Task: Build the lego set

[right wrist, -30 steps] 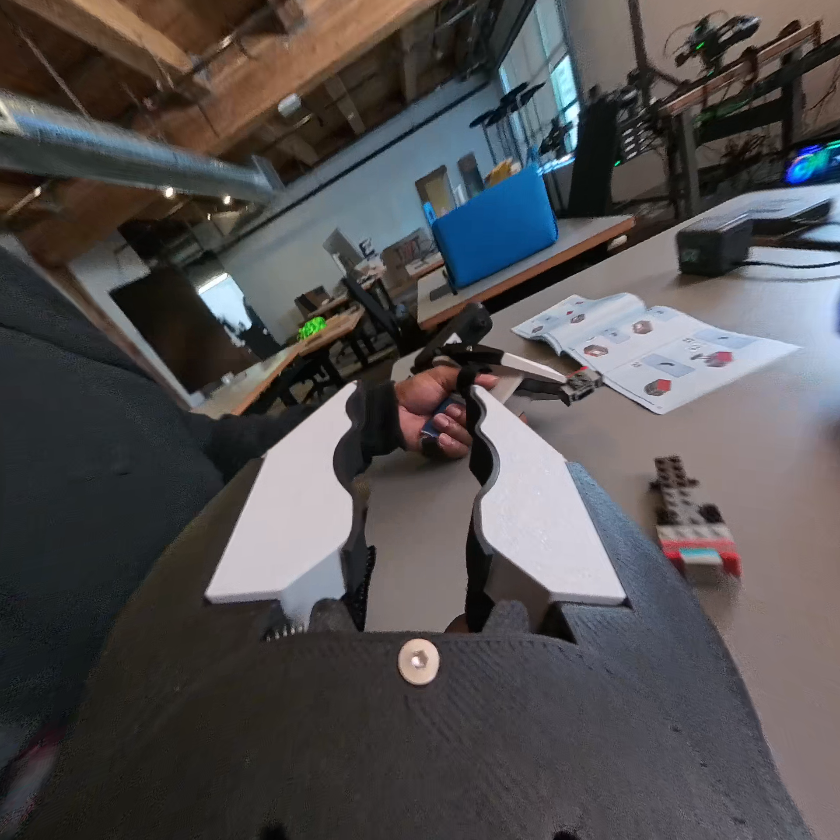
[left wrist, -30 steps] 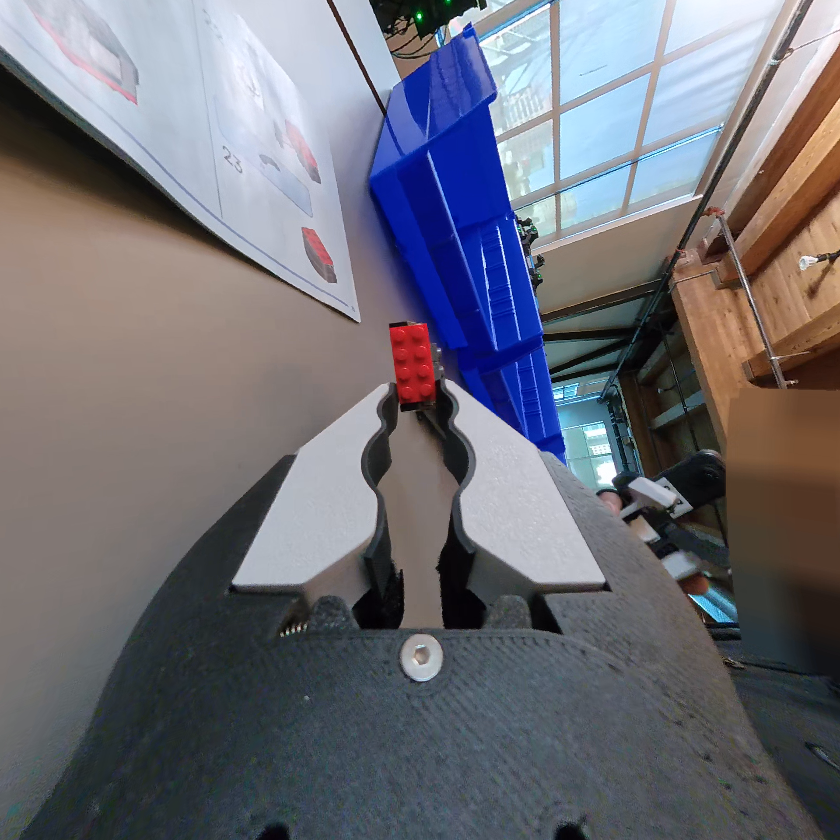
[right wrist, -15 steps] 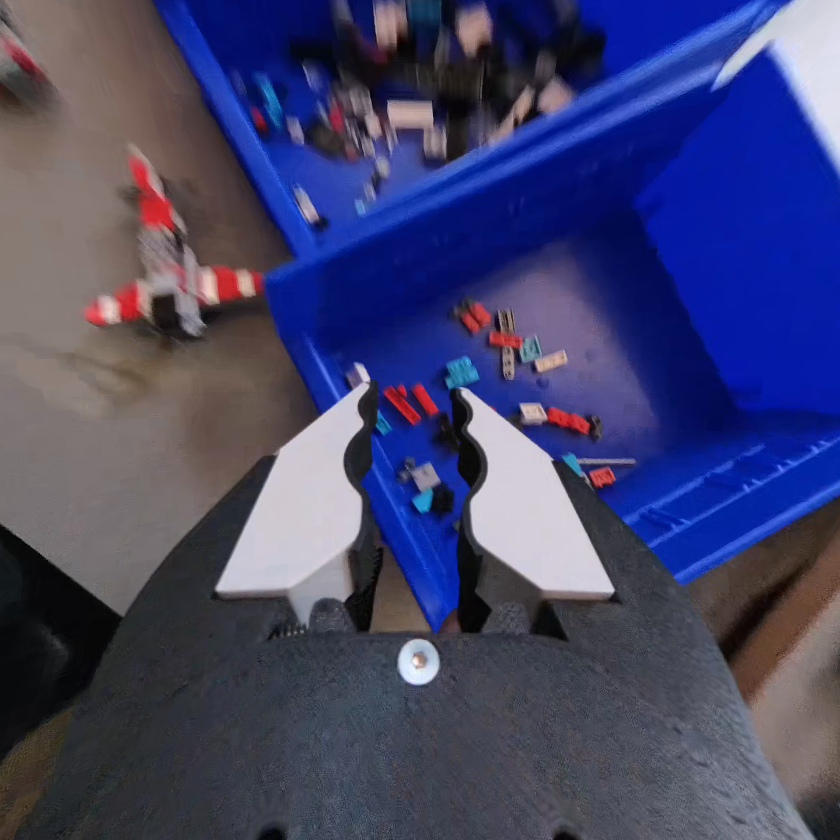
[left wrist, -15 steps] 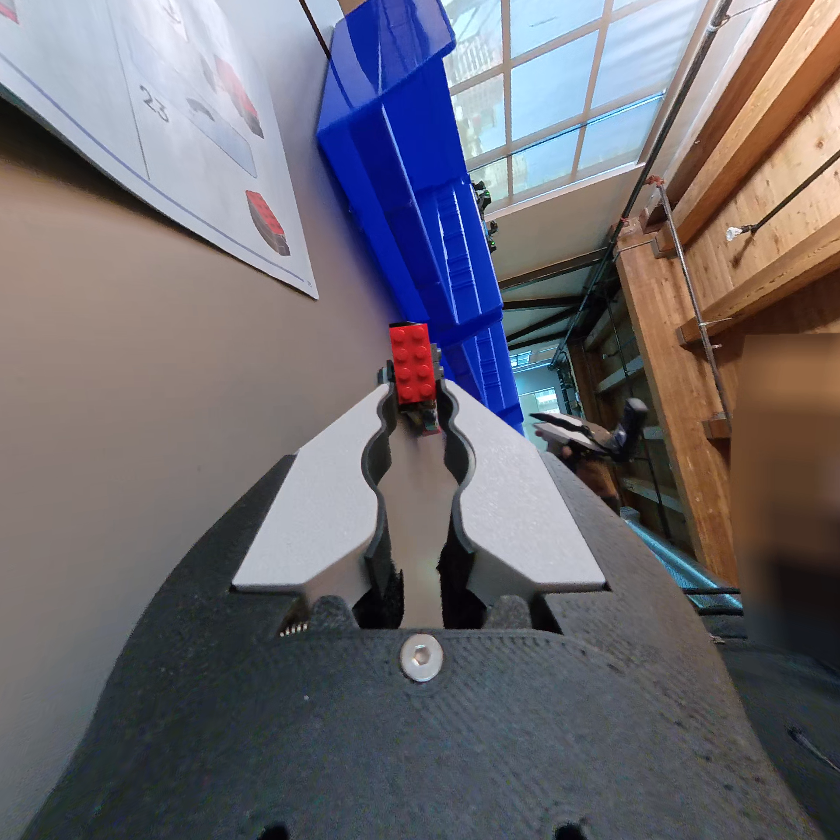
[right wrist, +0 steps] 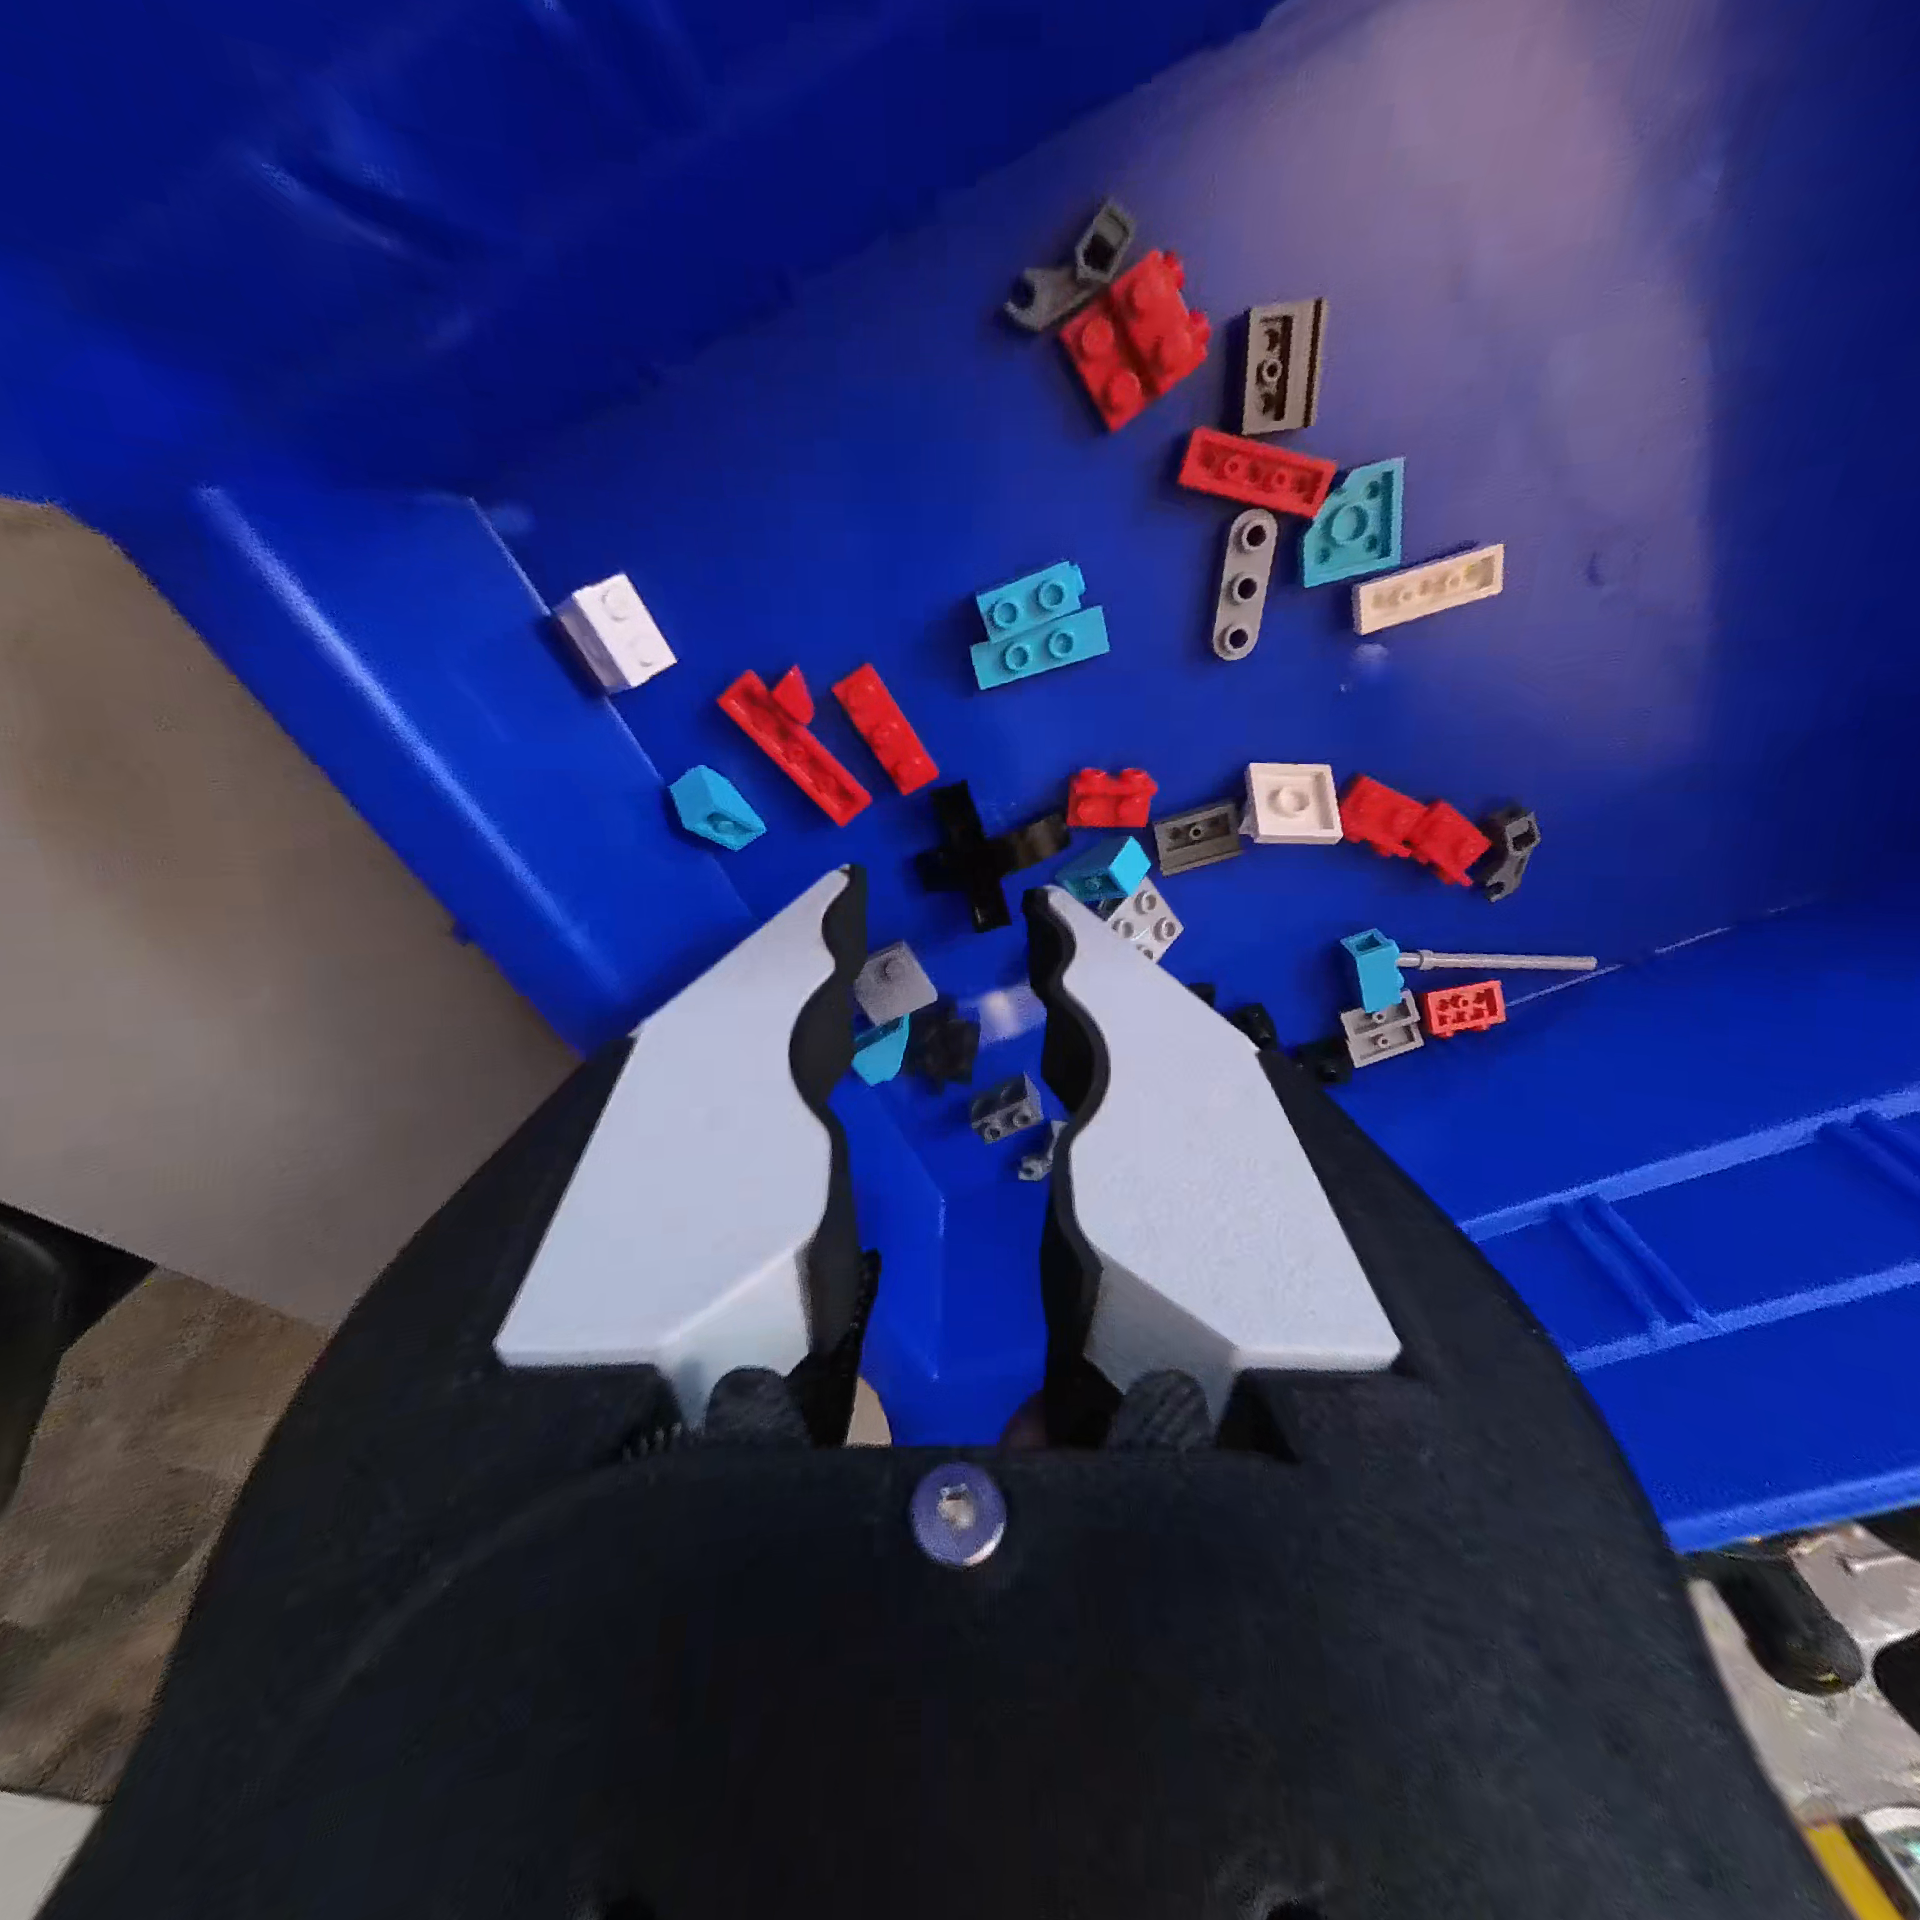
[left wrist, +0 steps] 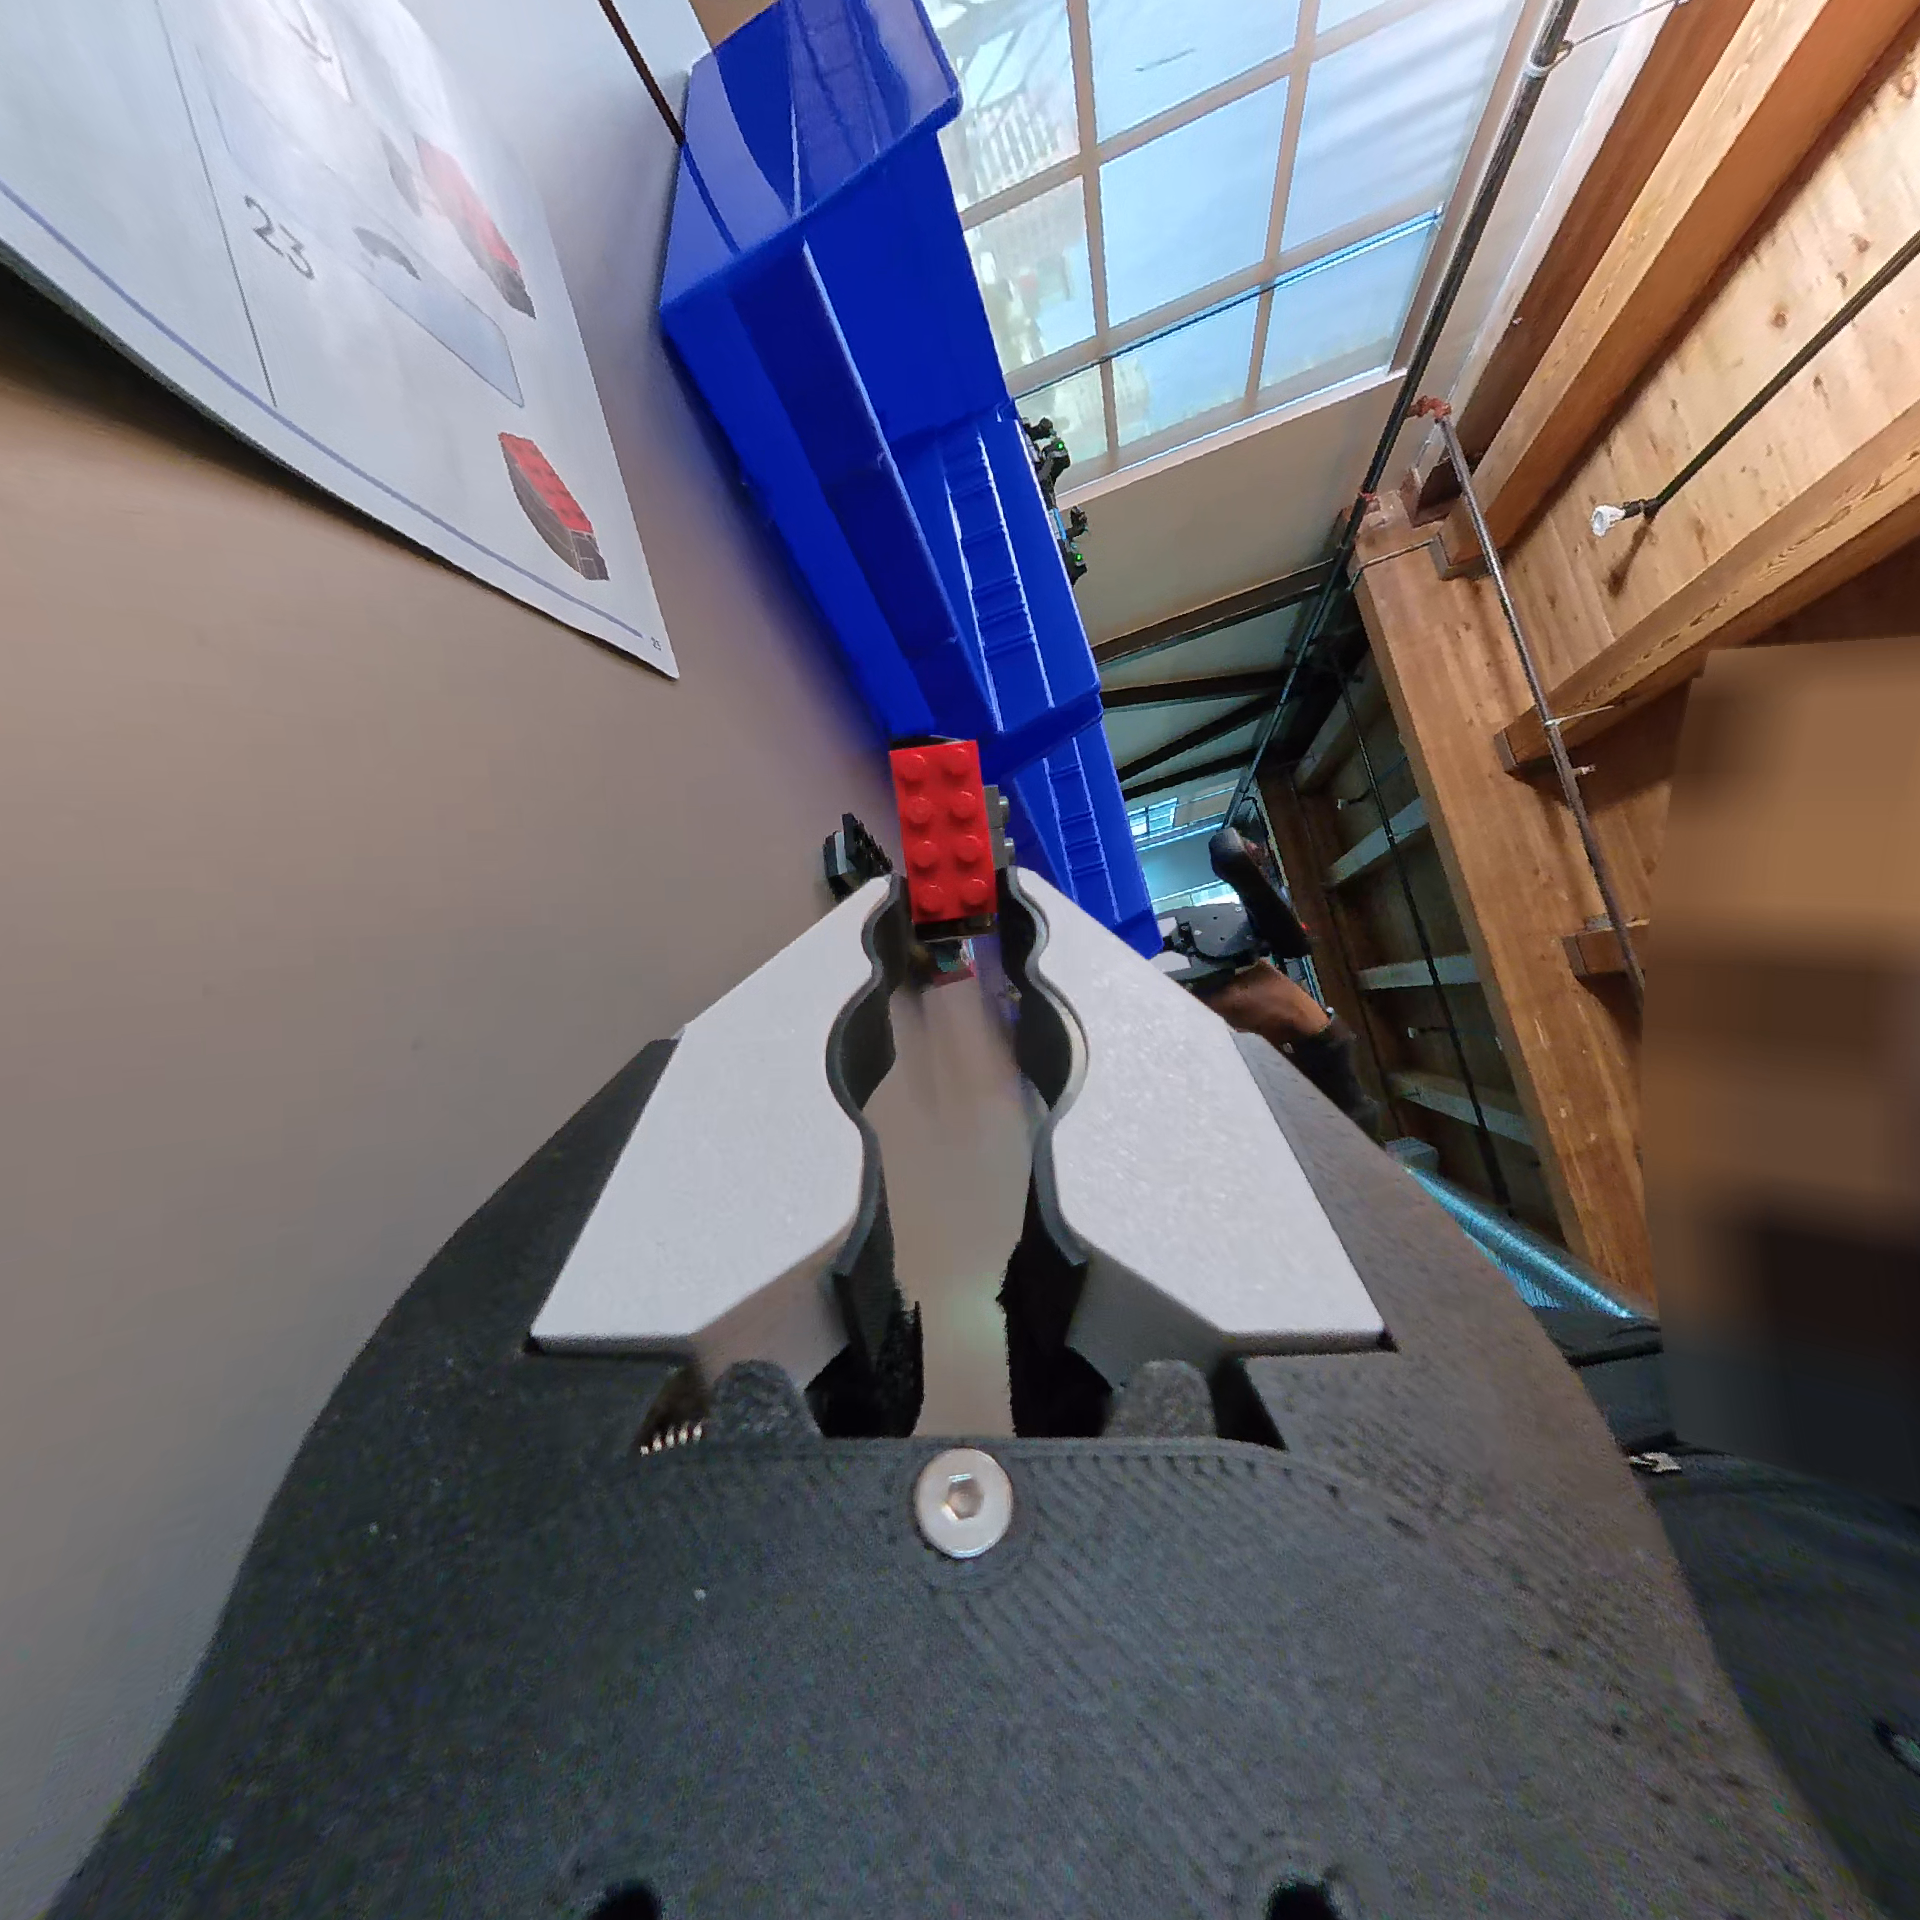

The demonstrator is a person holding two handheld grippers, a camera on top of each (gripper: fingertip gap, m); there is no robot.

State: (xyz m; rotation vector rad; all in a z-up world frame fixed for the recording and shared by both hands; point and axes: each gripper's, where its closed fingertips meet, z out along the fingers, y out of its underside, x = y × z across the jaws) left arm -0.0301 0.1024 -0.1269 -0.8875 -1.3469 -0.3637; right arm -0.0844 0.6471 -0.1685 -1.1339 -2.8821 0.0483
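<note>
My left gripper (left wrist: 951,899) is shut on a small lego build with a red studded brick (left wrist: 943,844) on top and dark and grey parts under it. It holds the build just off the tan table (left wrist: 364,883). My right gripper (right wrist: 945,894) is open and empty, hanging over the inside of a blue bin (right wrist: 1351,1195). Several loose pieces lie on the bin floor: a black cross piece (right wrist: 966,857) right ahead of the fingertips, red plates (right wrist: 795,748), teal plates (right wrist: 1034,623), a white brick (right wrist: 613,632) and a grey cube (right wrist: 894,982).
The open instruction booklet (left wrist: 343,312) lies on the table at the left. Blue bins (left wrist: 862,416) stand in a row beyond it. A small black lego part (left wrist: 854,857) sits on the table beside the held build. The other gripper and a hand (left wrist: 1257,956) show farther off. One gripper's finger ends stand about 55 centimeters off the other's. From my right tips it is roughly 4 centimeters to the grey cube (right wrist: 894,982); from my left, 55 centimeters.
My right gripper has swung from the table view over to the bins and come down close over the loose pieces. My left gripper has kept its hold and shifted a little along the table.
</note>
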